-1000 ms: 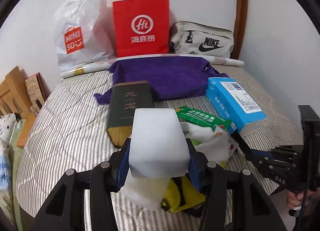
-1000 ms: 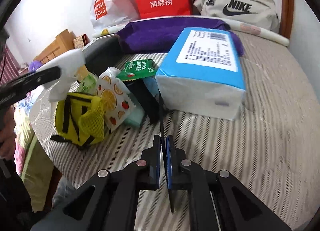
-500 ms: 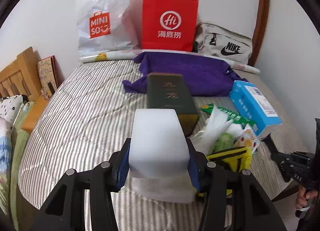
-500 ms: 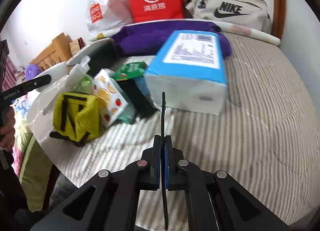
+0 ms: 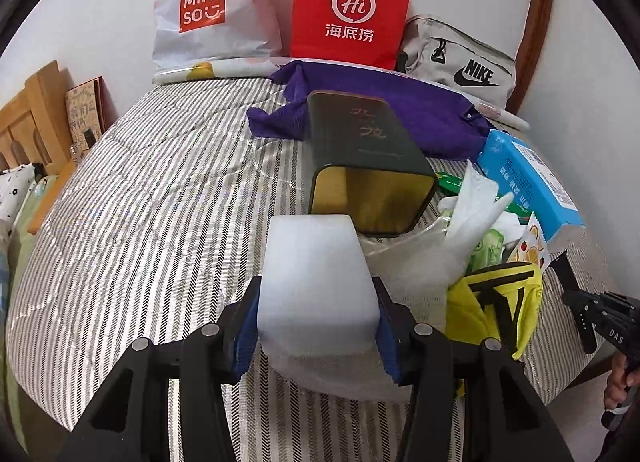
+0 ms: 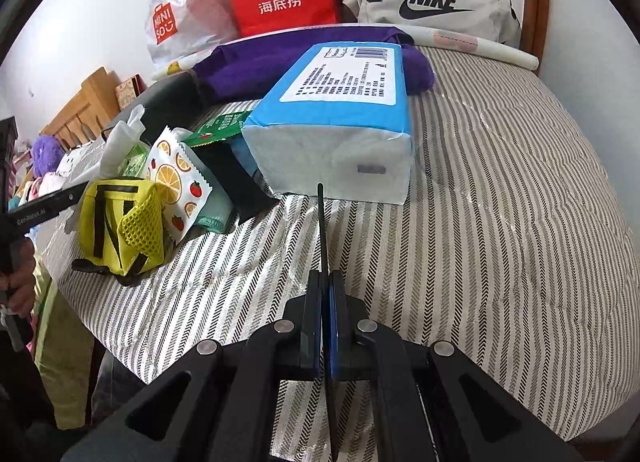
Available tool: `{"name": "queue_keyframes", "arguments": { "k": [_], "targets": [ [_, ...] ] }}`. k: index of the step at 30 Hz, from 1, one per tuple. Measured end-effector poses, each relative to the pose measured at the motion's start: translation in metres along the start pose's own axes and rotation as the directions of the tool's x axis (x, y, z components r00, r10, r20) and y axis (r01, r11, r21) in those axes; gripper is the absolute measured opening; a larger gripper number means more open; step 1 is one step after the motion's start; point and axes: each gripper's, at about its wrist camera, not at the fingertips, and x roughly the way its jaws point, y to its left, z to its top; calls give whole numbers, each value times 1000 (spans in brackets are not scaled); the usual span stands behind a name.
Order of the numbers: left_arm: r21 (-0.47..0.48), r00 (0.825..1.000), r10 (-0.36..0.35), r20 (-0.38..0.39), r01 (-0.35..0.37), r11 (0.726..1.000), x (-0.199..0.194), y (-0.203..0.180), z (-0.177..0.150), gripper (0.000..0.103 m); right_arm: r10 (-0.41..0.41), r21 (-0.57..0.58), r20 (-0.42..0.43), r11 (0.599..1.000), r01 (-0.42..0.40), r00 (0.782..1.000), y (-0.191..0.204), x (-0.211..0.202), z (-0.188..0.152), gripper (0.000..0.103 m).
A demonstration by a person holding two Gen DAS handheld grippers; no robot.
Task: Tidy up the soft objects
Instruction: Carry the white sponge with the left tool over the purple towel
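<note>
The left gripper (image 5: 318,318) was clamped on a white foam block (image 5: 316,282), both pads pressed against its sides. A crumpled clear plastic wrap (image 5: 408,262) hung from under the block. The block was held above the striped bedspread (image 5: 140,222), just in front of the open end of a dark green tin box (image 5: 368,158) lying on its side.

The right gripper (image 6: 325,326) had its pads pressed together on a thin black strap (image 6: 322,222), which ran forward toward a blue tissue pack (image 6: 344,118).

To the left of the pack lay a pile: a yellow mesh pouch (image 6: 120,230), a fruit-print wet-wipe packet (image 6: 176,186), a green sachet (image 6: 224,126) and a white tissue (image 6: 120,138). A purple towel (image 5: 420,110) lay behind the tin.

Against the wall stood a red paper bag (image 5: 348,6), a white Miniso plastic bag (image 5: 208,14) and a grey Nike bag (image 6: 432,2).
</note>
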Motion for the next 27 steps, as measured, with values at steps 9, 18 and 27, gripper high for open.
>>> {"name": "queue_keyframes", "arguments": {
  "k": [9, 18, 27],
  "targets": [
    [23, 1000, -29, -4, 29, 999, 1, 7, -7, 47, 13, 5, -8, 1000, -13, 1000, 1, -8, 5, 3],
    [-4, 995, -59, 79, 60, 998, -45, 18, 14, 47, 50, -13, 49, 999, -49, 998, 8, -47, 22, 3],
    [-13, 994, -46, 95, 47, 999, -51, 7, 67, 48, 46, -31, 78, 999, -44, 996, 6, -55, 79, 3]
  ]
}}
